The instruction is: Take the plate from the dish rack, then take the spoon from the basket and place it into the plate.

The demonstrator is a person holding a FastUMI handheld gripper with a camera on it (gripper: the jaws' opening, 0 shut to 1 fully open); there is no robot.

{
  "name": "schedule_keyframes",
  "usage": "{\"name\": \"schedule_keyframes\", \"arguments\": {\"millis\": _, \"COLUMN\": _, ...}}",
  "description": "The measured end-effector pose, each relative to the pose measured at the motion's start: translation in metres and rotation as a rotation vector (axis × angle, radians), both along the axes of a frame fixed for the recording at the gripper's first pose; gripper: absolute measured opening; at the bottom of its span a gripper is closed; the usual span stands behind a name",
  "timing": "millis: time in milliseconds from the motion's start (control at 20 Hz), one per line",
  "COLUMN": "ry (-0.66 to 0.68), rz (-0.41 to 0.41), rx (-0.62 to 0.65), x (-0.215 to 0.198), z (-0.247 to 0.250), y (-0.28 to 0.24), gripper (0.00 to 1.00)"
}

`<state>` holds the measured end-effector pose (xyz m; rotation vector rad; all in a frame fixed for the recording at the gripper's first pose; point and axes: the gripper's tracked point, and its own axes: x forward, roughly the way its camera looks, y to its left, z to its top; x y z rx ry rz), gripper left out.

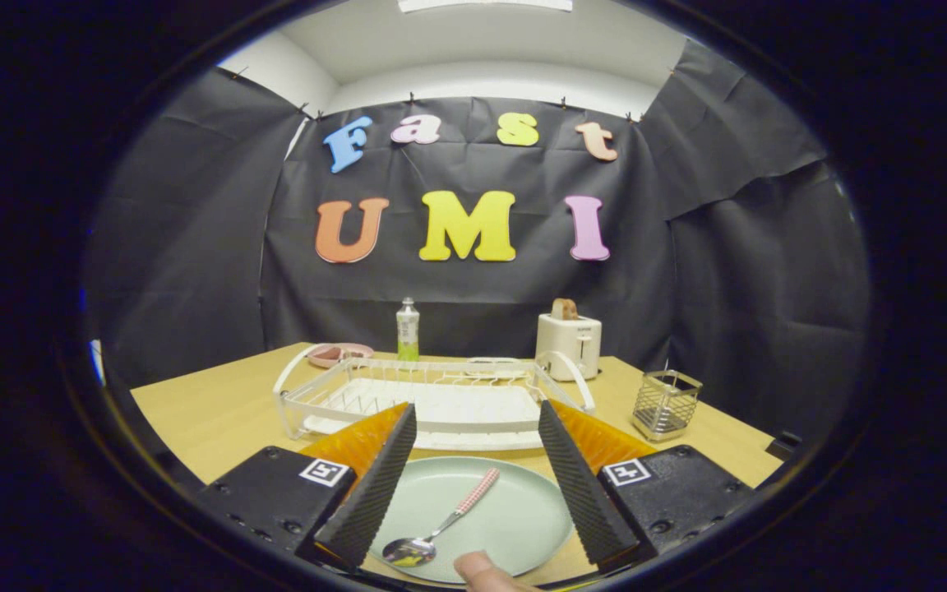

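Two fingers [375,485] of the gripper [478,485] stand wide apart, released, grasping nothing. Between them, on the table [210,411], lies the plate [515,518]. The spoon [441,522] rests in the plate, its bowl at 7 o'clock near the plate's rim and its checked handle pointing toward 1 o'clock. A fingertip [482,571] of a person touches the plate's near rim at 6 o'clock. Just beyond the plate, at 12 o'clock, stands the rack [432,395]. Behind the rack, at 11 o'clock, stands a bottle [408,330], with a dish [340,354] beside it at 10 o'clock. A toaster [569,344] stands at 1 o'clock, with a slice upright in its slot. The basket [665,403] stands at 2 o'clock, apart from the rack.
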<state>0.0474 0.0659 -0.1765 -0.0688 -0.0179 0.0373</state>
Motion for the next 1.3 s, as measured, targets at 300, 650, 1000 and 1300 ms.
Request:
{"name": "schedule_keyframes", "arguments": {"millis": 300, "ry": 0.005, "rz": -0.001, "rx": 0.028, "x": -0.020, "z": 0.034, "y": -0.014, "gripper": 1.00}}
{"name": "schedule_keyframes", "arguments": {"millis": 650, "ry": -0.040, "rz": -0.047, "rx": 0.033, "x": -0.043, "z": 0.083, "y": -0.044, "gripper": 1.00}}
{"name": "schedule_keyframes", "arguments": {"millis": 1000, "ry": -0.058, "rz": -0.052, "rx": 0.033, "x": -0.050, "z": 0.103, "y": -0.067, "gripper": 1.00}}
{"name": "schedule_keyframes", "arguments": {"millis": 1300, "ry": -0.031, "rz": -0.026, "rx": 0.034, "x": -0.040, "z": 0.099, "y": -0.070, "gripper": 1.00}}
